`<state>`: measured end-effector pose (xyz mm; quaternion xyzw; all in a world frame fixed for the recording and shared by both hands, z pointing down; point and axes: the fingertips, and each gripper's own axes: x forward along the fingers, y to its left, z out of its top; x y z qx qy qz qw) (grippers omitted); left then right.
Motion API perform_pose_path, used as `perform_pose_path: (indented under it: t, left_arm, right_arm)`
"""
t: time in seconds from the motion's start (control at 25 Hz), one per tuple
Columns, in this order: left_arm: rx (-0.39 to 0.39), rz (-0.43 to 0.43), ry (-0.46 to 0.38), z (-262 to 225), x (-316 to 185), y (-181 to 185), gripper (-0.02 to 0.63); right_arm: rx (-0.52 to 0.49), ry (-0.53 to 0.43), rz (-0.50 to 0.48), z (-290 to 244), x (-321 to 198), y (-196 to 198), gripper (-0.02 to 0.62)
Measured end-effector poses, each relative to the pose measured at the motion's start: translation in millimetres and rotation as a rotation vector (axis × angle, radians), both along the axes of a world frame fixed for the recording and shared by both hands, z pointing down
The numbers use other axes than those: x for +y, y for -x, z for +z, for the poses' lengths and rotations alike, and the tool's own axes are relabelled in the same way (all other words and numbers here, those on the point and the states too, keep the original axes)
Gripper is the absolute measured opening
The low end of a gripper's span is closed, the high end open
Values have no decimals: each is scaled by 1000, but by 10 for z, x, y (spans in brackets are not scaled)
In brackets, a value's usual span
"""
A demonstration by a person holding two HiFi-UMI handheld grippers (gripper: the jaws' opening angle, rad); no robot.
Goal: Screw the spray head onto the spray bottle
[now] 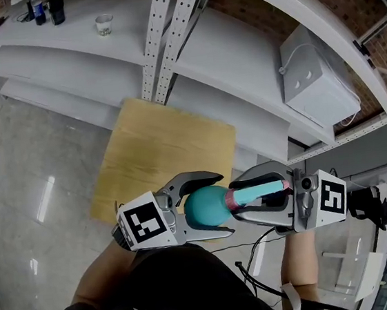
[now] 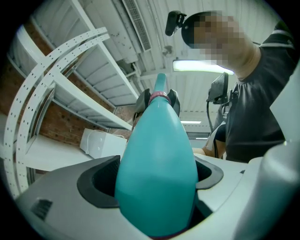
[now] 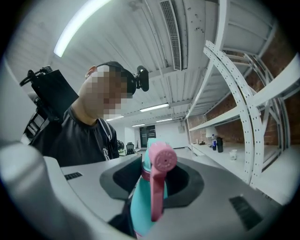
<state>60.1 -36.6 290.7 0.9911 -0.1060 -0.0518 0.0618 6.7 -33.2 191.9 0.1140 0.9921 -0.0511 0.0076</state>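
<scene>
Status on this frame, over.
Left gripper shut on spray bottle. Right gripper shut on spray head, seated on bottle. Nothing obstructing.

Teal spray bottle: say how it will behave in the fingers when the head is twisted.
The teal spray bottle is smooth, rounded and tapering, so it would probably slip or spin in the left gripper under twisting of the spray head. It looks like thin plastic, likely light and a little squeezable. Laid on its side, it may roll.

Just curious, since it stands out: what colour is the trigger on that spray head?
The trigger is pink; the right gripper view shows it best.
</scene>
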Motion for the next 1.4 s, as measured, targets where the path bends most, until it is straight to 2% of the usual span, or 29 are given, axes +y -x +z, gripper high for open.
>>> perform_pose_path:
  t: [0.2, 0.32, 0.6, 0.84, 1.0, 1.08, 1.2, 1.4]
  left_arm:
    - [-145, -151, -51, 137, -204, 94, 433]
    - [-212, -238, -55, 206, -309, 163, 433]
    - [-224, -390, 9, 302, -512, 292, 433]
    - [-302, -547, 37, 491, -697, 396, 433]
    - [-358, -649, 44, 630, -820, 454, 433]
    - [-370, -667, 52, 692, -868, 467, 433]
    - [-337, -646, 87, 723, -901, 450, 433]
    - [-267, -624, 118, 648, -919, 450, 433]
  right_arm:
    - [129, -57, 62, 130, -112, 31, 137]
    - [218, -58, 114, 249, -201, 25, 137]
    - [269, -3, 315, 371, -459, 95, 137]
    - [329, 70, 485, 535, -682, 118, 137]
    - [366, 116, 631, 668, -837, 115, 137]
    - [368, 155, 695, 728, -912, 109, 137]
    - [355, 176, 760, 748, -963, 98, 137]
    - [321, 165, 799, 615, -869, 31, 138]
